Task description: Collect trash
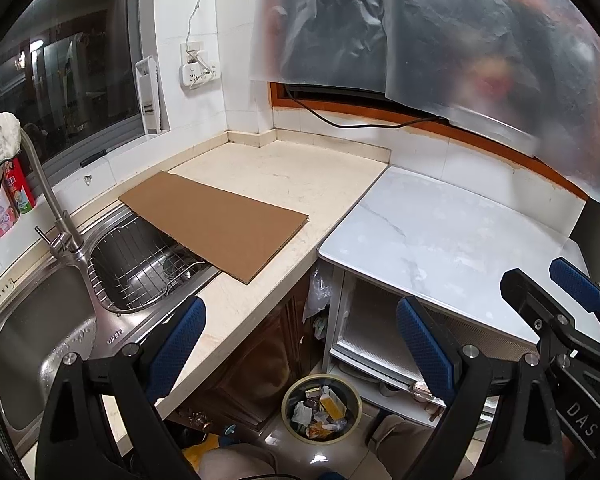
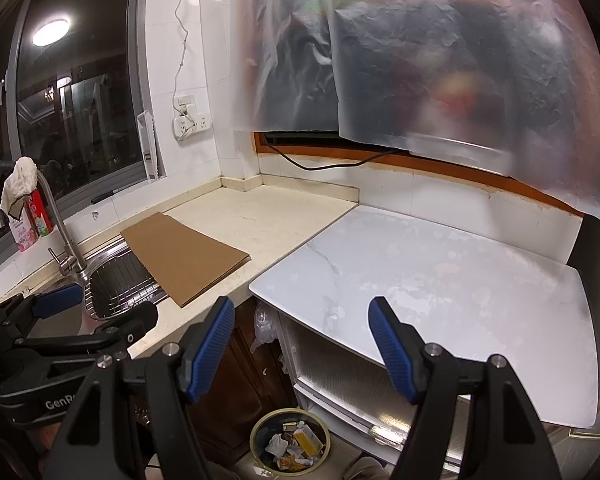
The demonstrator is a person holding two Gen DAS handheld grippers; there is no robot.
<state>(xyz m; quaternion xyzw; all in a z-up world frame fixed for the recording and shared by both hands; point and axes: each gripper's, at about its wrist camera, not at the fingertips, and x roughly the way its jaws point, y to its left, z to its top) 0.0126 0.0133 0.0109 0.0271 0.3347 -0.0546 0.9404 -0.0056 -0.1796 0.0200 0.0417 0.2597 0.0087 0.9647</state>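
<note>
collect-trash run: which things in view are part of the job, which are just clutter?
Job:
- trash bin on the floor, already holding wrappers and scraps
- left gripper, open and empty
- right gripper, open and empty

Just there:
- cardboard sheet, partly over the sink rack (possibly trash, cannot tell)
- faucet
- red bottle
- wall socket

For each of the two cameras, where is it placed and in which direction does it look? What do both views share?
Left wrist: sits on the left gripper, angled down at the sink, counter corner and cardboard sheet; own open blue fingers and the right gripper show.
Right wrist: sits on the right gripper, angled down at the white marble table; own open fingers and the left gripper at the left edge show.
Shared: cardboard, sink, table, trash bin.
</note>
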